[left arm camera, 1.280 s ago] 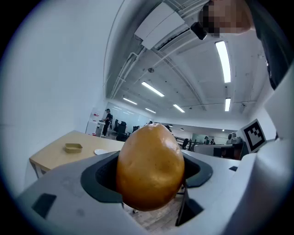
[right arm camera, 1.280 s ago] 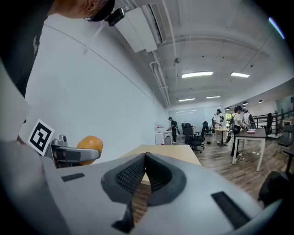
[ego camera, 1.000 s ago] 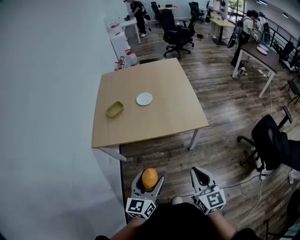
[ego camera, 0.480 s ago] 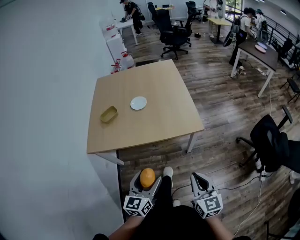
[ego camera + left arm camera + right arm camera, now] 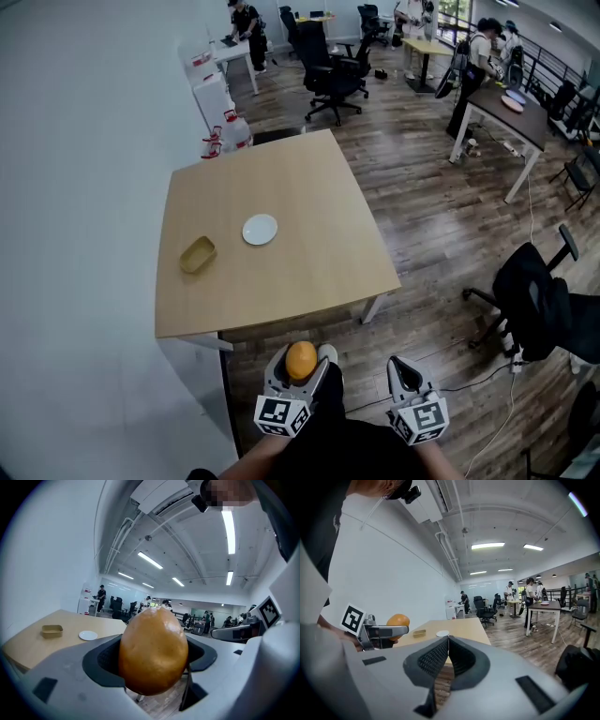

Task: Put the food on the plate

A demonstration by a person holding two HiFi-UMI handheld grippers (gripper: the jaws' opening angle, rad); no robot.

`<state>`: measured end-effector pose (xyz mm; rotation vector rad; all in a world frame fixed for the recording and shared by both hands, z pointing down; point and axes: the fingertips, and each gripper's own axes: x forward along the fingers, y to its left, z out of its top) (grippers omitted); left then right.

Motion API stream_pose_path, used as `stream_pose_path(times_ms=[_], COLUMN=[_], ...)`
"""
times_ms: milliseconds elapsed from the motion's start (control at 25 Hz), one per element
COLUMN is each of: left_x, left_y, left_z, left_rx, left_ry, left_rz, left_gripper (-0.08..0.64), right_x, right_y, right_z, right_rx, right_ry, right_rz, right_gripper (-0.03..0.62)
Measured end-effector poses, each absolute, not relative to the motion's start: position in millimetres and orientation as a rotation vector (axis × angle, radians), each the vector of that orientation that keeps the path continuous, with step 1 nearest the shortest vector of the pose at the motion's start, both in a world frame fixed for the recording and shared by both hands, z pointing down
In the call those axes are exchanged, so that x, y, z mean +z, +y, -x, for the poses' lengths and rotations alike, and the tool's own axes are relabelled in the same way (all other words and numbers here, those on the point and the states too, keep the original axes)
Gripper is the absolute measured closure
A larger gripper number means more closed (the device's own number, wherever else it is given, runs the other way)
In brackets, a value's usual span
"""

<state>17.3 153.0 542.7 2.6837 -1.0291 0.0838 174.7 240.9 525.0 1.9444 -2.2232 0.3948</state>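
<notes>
Left claw (image 5: 298,366) is clenched on the orange (image 5: 153,651) and held low by the body. That's a carry grip, with the fruit seated deep between the pads so it can't roll out. Right claw (image 5: 447,654) is pinched together, empty, idle alongside. Plate (image 5: 260,229) sits on the worktop (image 5: 314,253) well ahead, near a yellow tray (image 5: 198,254), too far off to place yet.

white wall (image 5: 84,141) | wood-plank floor (image 5: 422,216) | light wooden table (image 5: 319,253) | black office chairs (image 5: 328,75) | ceiling strip lights (image 5: 487,545)

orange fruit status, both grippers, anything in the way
Left hand-held gripper shut on orange fruit; right hand-held gripper shut, empty. White plate bare on table ahead. Nothing in the way.
</notes>
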Motion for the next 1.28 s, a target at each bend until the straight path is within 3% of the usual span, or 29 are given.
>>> stream_pose_path(times_ms=[680,1280], left_x=[585,629], left_y=[-66,-174], left_z=[3,24], left_rx=[0.112,0.182], left_ry=[-1.228,-1.32], left_rz=[-2.495,-2.334], left_gripper=[0.23,0.23], right_x=[514,530], right_y=[1,-86], right_z=[-167,-147], right_rx=[0.453,0.45], right_ry=[-2.328,-2.355], right_rz=[-1.656,-1.539], right_gripper=[0.531,0.531])
